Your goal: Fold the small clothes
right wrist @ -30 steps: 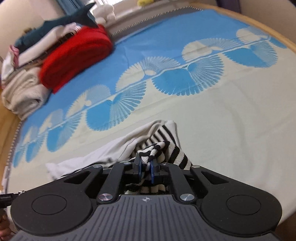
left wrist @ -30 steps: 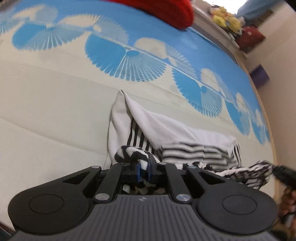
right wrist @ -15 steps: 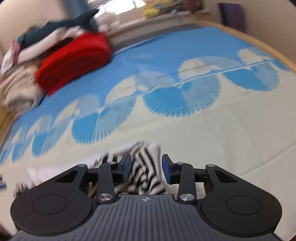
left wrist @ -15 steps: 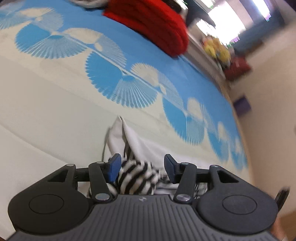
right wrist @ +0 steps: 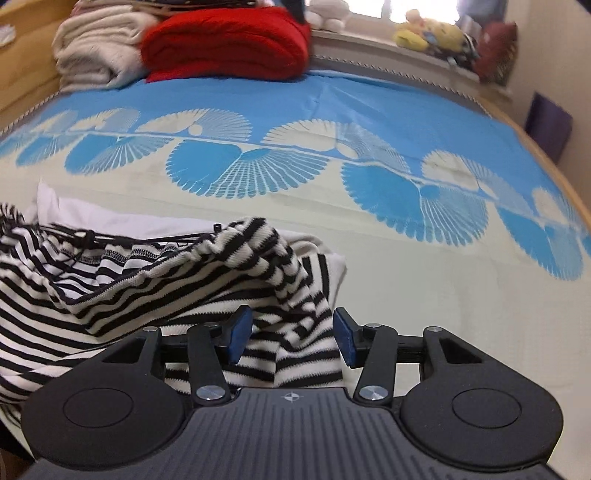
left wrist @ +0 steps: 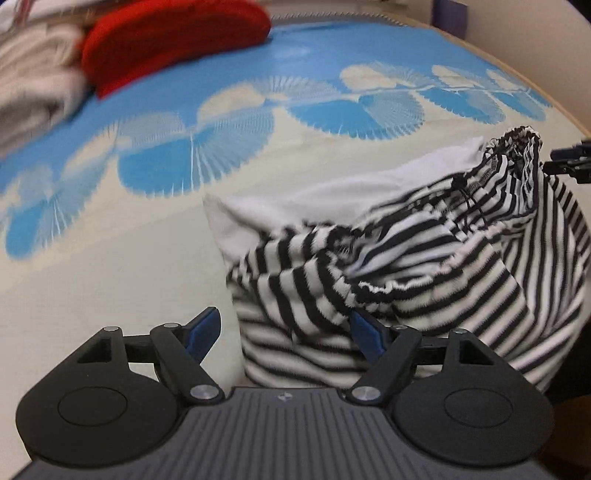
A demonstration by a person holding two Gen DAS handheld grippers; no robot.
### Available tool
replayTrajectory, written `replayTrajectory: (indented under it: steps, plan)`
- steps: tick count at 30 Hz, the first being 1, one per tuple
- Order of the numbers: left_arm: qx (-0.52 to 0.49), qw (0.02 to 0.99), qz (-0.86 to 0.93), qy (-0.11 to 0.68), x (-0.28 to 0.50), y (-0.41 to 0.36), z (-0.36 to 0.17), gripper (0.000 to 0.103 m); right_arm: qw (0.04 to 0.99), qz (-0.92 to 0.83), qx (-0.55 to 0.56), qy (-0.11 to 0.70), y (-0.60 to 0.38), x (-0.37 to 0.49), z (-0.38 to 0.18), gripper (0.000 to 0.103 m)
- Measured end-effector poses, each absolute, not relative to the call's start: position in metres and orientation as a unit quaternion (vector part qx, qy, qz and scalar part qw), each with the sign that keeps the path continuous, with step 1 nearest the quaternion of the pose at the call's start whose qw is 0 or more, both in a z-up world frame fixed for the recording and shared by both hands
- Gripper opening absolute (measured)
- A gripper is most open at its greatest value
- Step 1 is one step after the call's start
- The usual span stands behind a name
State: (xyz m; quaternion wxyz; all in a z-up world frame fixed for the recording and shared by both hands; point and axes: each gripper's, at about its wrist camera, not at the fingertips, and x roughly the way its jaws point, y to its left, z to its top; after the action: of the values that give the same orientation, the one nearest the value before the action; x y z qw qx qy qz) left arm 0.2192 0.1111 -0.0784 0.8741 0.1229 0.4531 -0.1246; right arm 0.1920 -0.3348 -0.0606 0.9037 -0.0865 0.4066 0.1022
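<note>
A small black-and-white striped garment [left wrist: 424, 269] with a white inner side lies bunched on the bed near its front edge. It also shows in the right wrist view [right wrist: 155, 280]. My left gripper [left wrist: 284, 332] is open, its jaws wide apart at the garment's left end, with striped cloth lying between them. My right gripper [right wrist: 291, 339] is open at the garment's right end, with striped cloth lying loose between its blue pads. The right gripper's tip [left wrist: 569, 162] shows at the far right of the left wrist view.
The bedspread [right wrist: 332, 110] is cream with blue fan shapes. A folded red blanket [right wrist: 229, 44] and cream towels [right wrist: 92, 48] are stacked at the bed's far end. Soft toys [right wrist: 432, 33] sit on the window ledge. The bed's wooden edge [right wrist: 546, 155] runs along the right.
Both grippers were shut on the striped garment a second ago; they have opened, let it go and drawn back. The garment now lies bunched on the bed.
</note>
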Motion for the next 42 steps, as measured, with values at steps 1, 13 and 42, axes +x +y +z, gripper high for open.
replayTrajectory:
  steps: [1,13,42]
  plan:
    - [0.125,0.879,-0.124,0.444,0.222,0.109,-0.079,0.08,0.904,0.105,-0.093,0.404,-0.331,0.194,-0.062,0.05]
    - [0.063,0.894,-0.123,0.425,0.268,0.103,-0.071,0.004,0.914,0.106,-0.125,0.371,-0.297,0.233,-0.073,0.046]
    - [-0.163,0.873,-0.003,0.459,0.327,0.164,-0.062,0.042,0.901,0.007,0.031,0.433,-0.309,0.297,-0.069,0.044]
